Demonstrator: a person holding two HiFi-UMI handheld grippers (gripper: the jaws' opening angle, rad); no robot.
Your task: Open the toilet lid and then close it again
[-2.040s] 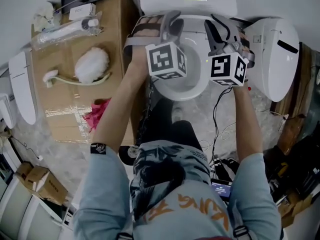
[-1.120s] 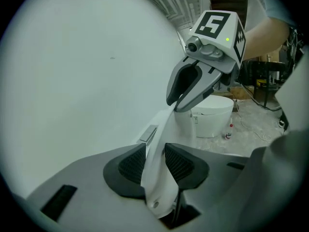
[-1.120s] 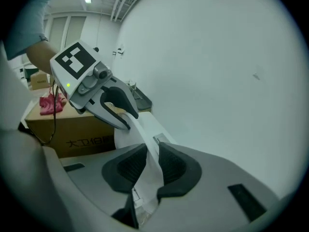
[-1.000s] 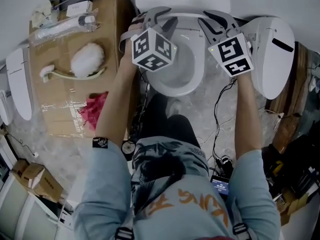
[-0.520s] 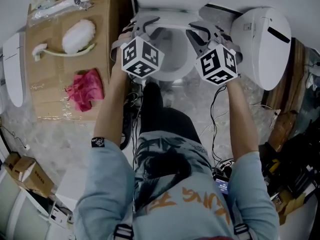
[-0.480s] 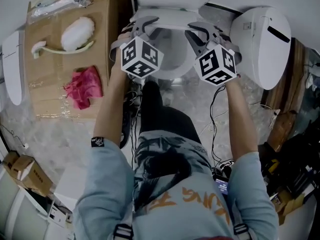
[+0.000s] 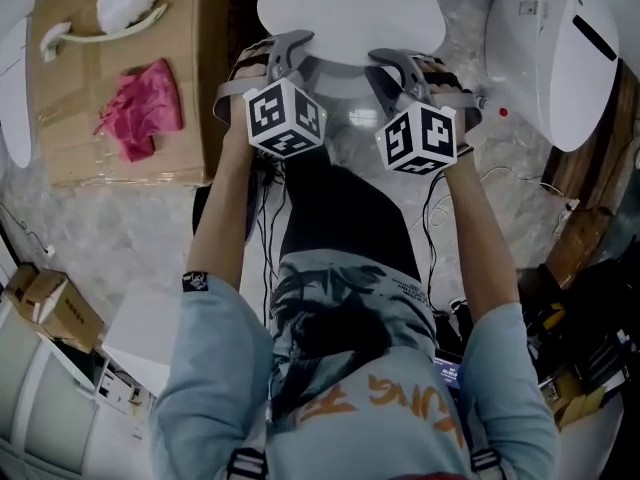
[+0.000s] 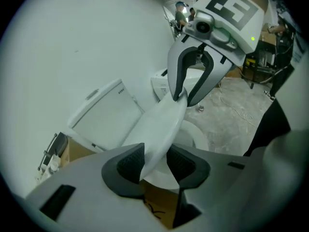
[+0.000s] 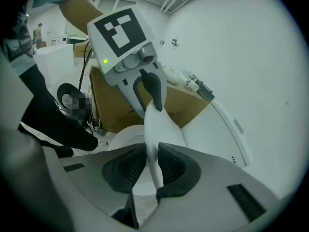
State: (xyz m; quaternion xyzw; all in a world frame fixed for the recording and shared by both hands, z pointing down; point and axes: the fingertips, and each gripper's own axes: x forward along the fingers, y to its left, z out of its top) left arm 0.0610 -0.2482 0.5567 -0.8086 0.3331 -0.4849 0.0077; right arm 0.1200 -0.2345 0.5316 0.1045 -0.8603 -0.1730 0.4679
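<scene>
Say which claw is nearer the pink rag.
Left. Both claws, jaws just eased wider, hold the lid: left claw on the rag side, right claw on the far side.

The smooth white oval toilet lid (image 7: 350,13) hangs tilted, partway between upright and shut, above the white bowl (image 9: 123,134), its thin front rim caught between the jaws of the left gripper (image 7: 288,50) and right gripper (image 7: 392,65).
</scene>
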